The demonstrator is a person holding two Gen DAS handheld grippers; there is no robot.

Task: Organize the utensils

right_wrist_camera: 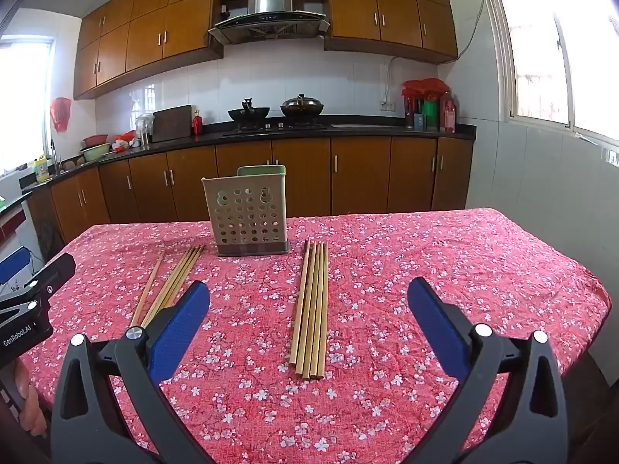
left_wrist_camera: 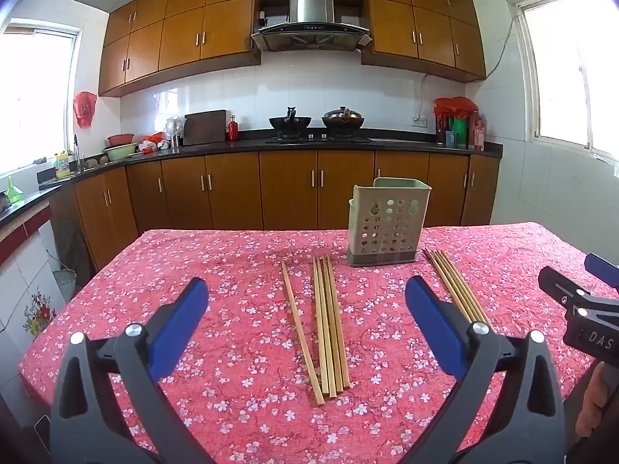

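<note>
Both jaws gape empty; the chopstick bundle (right_wrist_camera: 310,309) right of the holder (right_wrist_camera: 247,212) lies lengthwise ahead of the right gripper (right_wrist_camera: 308,301), nearer than the left gripper (left_wrist_camera: 305,301).

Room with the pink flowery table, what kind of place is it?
Most likely a home kitchen. A range hood hangs over woks on the stove, wooden cabinets line the walls, and chopsticks lie by a utensil holder on the table.

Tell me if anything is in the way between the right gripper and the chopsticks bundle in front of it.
Nothing visible. The right gripper is open above the floral tablecloth, and the chopsticks bundle lies flat right between its fingers. The perforated utensil holder stands beyond the bundle, not in front.
</note>
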